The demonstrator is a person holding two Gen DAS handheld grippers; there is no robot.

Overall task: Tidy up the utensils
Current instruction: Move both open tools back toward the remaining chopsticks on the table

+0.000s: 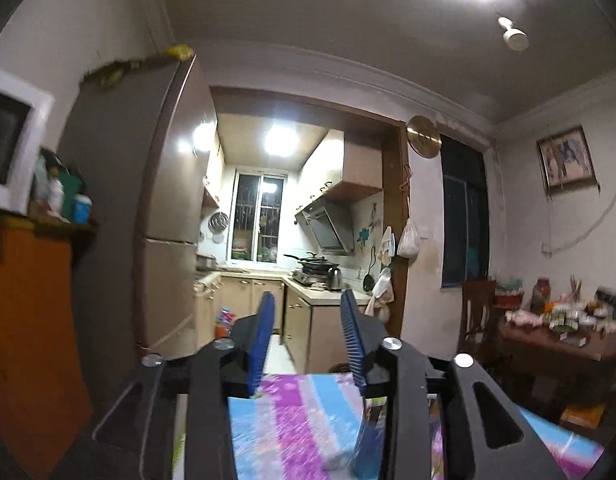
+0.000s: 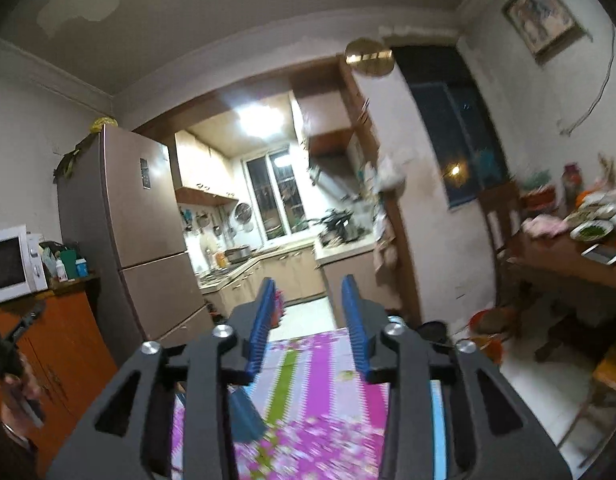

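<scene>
No utensils show clearly in either view. My left gripper (image 1: 308,300) is open and empty, raised above a table covered with a striped floral cloth (image 1: 300,416). A blurred blue-and-grey object (image 1: 359,448) lies on the cloth near its right finger. My right gripper (image 2: 309,282) is open and empty too, held above the same cloth (image 2: 319,400). A dark teal object (image 2: 246,418) lies on the cloth under its left finger. Both grippers point toward the kitchen.
A tall brown fridge (image 2: 120,224) stands left of the kitchen doorway. An orange cabinet (image 2: 56,352) with a microwave (image 2: 12,260) is at the far left. A wooden table (image 2: 567,260) with dishes and a phone stands right. The left gripper and hand show at the right view's left edge (image 2: 8,356).
</scene>
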